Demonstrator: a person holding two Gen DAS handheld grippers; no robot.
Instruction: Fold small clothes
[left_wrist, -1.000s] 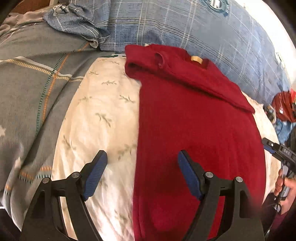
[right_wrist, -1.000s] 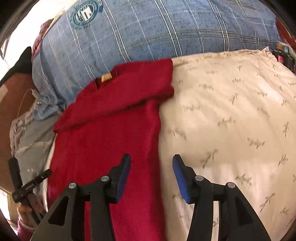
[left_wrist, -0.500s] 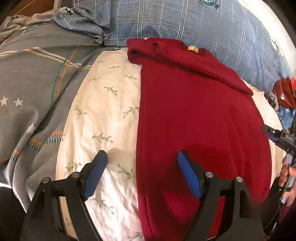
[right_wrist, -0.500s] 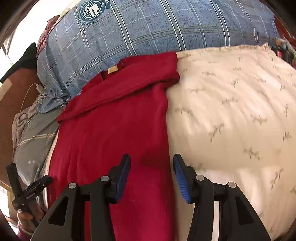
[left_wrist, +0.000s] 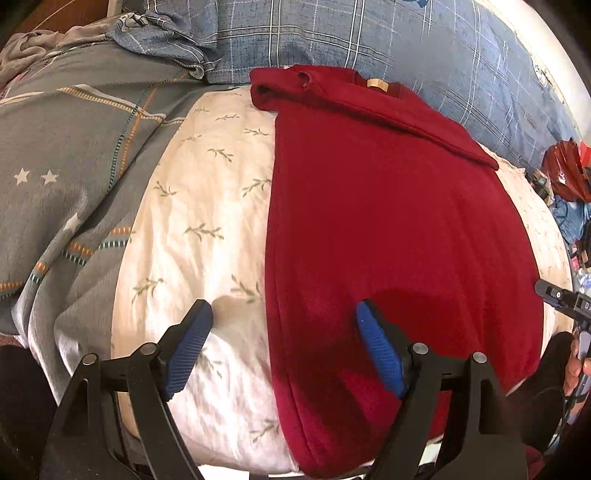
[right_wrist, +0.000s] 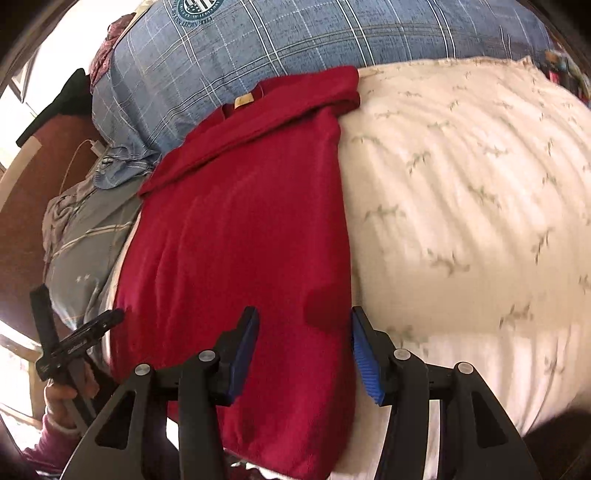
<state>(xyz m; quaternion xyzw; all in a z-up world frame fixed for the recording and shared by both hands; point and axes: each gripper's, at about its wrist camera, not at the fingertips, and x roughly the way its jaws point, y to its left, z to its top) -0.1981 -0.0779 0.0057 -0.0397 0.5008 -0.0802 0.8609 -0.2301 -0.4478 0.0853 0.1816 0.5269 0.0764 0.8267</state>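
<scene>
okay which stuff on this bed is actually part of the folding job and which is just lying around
Part of the job: red garment, left gripper, right gripper.

Just lying about: blue plaid pillow, grey star blanket, red bag. The cream leaf-print quilt is only the work surface.

Dark red knitted garment (left_wrist: 388, 221) below me, lying flat on cream leaf-print bedding (left_wrist: 199, 206). Already narrowed to long strip: both sides folded in, sleeve laid slantwise across top. Neck end farthest from me, small tan label (left_wrist: 376, 84) showing at collar, top edge touching blue plaid pillow (left_wrist: 369, 33). Hem end nearest me, at front edge of bedding. Fabric smooth, few lengthwise creases. My view from other side: same strip (right_wrist: 240, 236), label (right_wrist: 243, 100).
</scene>
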